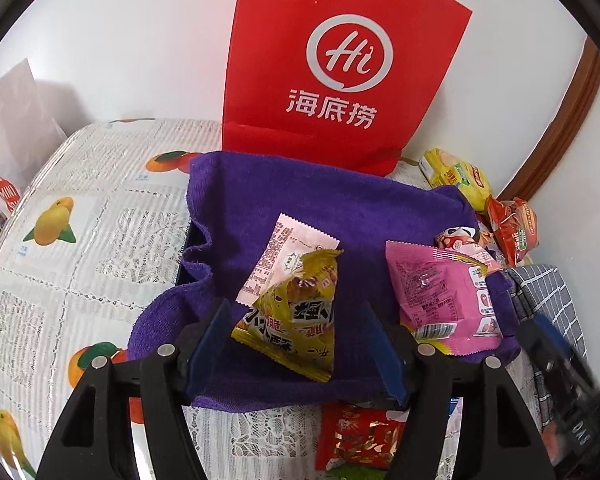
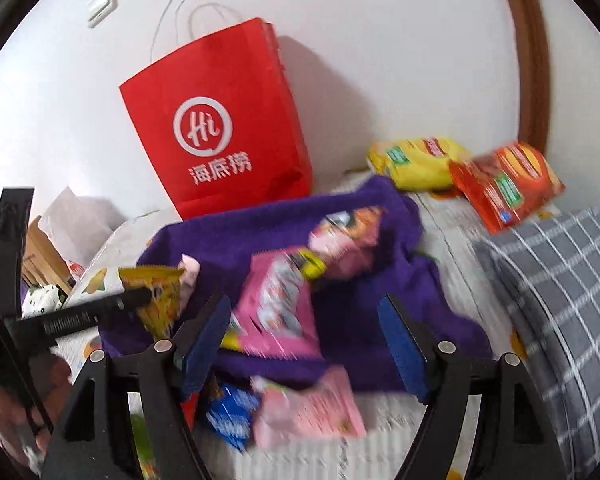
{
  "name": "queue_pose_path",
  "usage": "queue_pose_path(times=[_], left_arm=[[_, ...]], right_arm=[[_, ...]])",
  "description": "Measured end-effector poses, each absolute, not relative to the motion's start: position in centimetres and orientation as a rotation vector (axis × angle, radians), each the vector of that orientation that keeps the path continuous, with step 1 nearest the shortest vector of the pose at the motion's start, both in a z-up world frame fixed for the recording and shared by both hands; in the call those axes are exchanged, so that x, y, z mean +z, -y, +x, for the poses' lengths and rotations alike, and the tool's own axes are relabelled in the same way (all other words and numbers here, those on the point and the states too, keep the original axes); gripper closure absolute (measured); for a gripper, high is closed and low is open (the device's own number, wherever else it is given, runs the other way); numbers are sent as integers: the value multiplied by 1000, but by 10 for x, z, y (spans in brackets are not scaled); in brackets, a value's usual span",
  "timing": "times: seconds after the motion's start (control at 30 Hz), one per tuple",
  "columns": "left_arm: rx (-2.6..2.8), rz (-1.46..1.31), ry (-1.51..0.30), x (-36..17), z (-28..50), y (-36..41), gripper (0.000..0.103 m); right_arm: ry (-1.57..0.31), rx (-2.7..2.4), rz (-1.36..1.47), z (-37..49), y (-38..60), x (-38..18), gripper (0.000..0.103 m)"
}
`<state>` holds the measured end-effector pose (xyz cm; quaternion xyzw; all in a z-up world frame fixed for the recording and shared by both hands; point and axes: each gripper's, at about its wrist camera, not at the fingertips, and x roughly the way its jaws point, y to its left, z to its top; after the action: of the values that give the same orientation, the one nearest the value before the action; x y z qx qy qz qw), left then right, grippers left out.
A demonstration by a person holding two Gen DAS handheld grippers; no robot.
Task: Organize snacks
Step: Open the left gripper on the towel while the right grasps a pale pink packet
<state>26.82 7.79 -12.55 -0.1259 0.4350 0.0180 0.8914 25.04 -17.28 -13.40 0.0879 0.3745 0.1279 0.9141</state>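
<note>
A purple towel (image 1: 260, 208) covers a dark box on the table. On it lie a yellow triangular snack packet (image 1: 300, 312), a pale pink sachet (image 1: 288, 256) under it, and a pink packet (image 1: 440, 292). My left gripper (image 1: 296, 348) is open, its blue pads either side of the yellow packet, apart from it. My right gripper (image 2: 308, 344) is open above the towel (image 2: 268, 232) and the pink packet (image 2: 280, 308); that view is blurred. The yellow packet (image 2: 156, 296) shows at its left beside the left gripper's finger.
A red paper bag (image 1: 340, 68) stands against the wall behind the towel. Yellow (image 1: 460, 176) and orange (image 1: 516, 228) snack bags lie at the right, by a grey checked cloth (image 2: 560, 280). Red (image 1: 360, 440), blue (image 2: 232, 412) and pink (image 2: 312, 408) packets lie near the front.
</note>
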Motion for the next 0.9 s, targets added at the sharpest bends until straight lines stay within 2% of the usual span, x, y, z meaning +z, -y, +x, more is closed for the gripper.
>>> queue_pose_path(times=[0.4,0.77,0.83,0.87,0.9], left_arm=[[16,-240,-889,-118,261,-67,37],[6,-256,-897,-117,258,-68,37],[5,-250,-904,-118,257,-66,37],[5,-243,-906,-118,257,-64,37],[8,-233,-908,-118,257,-63,37]], right_arm=[[-963,291,129,248,168,-181,27],[-974,302,3,249,140,-191,24],[-958,314,-9,246,139,-189,40],[-952,329,-2,244,139,-188,52],[-945,333,6,243,140,-188,52]])
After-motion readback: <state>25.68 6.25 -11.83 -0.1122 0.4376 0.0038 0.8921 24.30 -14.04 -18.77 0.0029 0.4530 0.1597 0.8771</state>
